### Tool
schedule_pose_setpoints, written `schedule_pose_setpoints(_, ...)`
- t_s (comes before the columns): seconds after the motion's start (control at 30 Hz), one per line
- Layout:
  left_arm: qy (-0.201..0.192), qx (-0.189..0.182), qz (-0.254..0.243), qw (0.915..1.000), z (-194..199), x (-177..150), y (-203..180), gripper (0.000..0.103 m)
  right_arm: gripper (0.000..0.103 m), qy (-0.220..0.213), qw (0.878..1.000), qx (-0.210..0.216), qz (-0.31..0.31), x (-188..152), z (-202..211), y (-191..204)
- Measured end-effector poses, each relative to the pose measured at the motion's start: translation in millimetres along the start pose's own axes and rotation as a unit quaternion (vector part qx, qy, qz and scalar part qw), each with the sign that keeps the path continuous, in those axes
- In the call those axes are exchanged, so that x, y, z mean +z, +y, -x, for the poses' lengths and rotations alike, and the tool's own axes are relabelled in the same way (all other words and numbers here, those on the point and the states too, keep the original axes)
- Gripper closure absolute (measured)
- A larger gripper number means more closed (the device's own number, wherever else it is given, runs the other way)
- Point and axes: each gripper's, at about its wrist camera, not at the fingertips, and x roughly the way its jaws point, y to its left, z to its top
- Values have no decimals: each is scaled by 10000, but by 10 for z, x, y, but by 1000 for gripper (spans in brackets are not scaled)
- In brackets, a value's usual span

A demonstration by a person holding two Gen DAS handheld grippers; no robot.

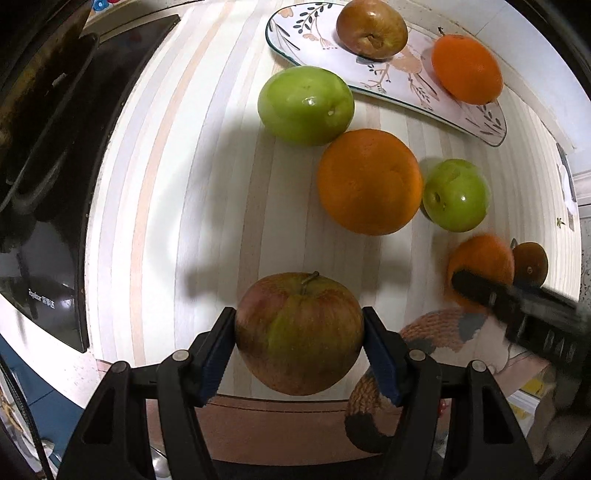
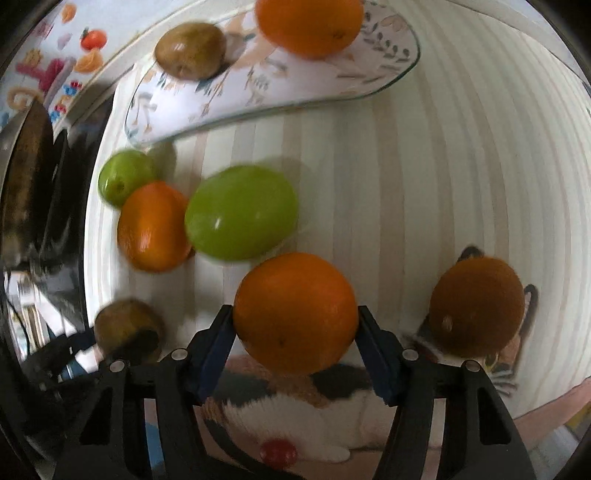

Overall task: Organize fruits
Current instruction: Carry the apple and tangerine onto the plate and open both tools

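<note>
A: Both claws are carrying fruit at once, and that is what is worrying me. The left gripper (image 1: 299,345) is pinching a red-green apple (image 1: 299,332) across its widest part, and the right gripper (image 2: 295,338) is doing the same with an orange (image 2: 295,312). Round skins on narrow blue pads can be sliding out if either squeeze is easing.

B: How wide are the jaws standing?

A: Each pair is spread about as wide as its fruit, pads pressing on both sides, nothing else touched. Both fruits are hanging near the front edge of the striped worktop (image 1: 207,192), so a drop could be rolling off onto the cat-patterned cloth (image 2: 295,406) below.

B: And the destination?

A: Probably the floral plate (image 1: 402,79) at the far edge, which is already holding a brownish apple (image 1: 371,29) and a small orange (image 1: 467,68). Between here and there a large green apple (image 1: 306,105), a big orange (image 1: 369,181) and a smaller green apple (image 1: 456,195) are sitting in a touching row mid-worktop.

B: So a low carry is risking a knock?

A: Yes, and two claws converging on one plate could be colliding; a dark brown fruit (image 2: 476,306) is waiting near the right edge too
</note>
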Motion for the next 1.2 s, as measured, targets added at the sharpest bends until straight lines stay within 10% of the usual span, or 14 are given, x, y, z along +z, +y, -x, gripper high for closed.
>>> schedule_pose_setpoints(0.77, -256, -480, -16, 9985, 484, 116, -32, 39, 37, -136, 9983, 563, -57, -298, 351, -27)
schedule_pose_setpoints(0.97, -785, -864, -62, 9931, 1086, 546, -150, 39, 37, -761, 9918, 1016, -119, 67, 930, 45)
schedule_pose_setpoints(1.2, -699, -490, -48, 9963, 988, 1439, -153, 39, 37, -1007, 9910, 866, -177, 929, 792, 265)
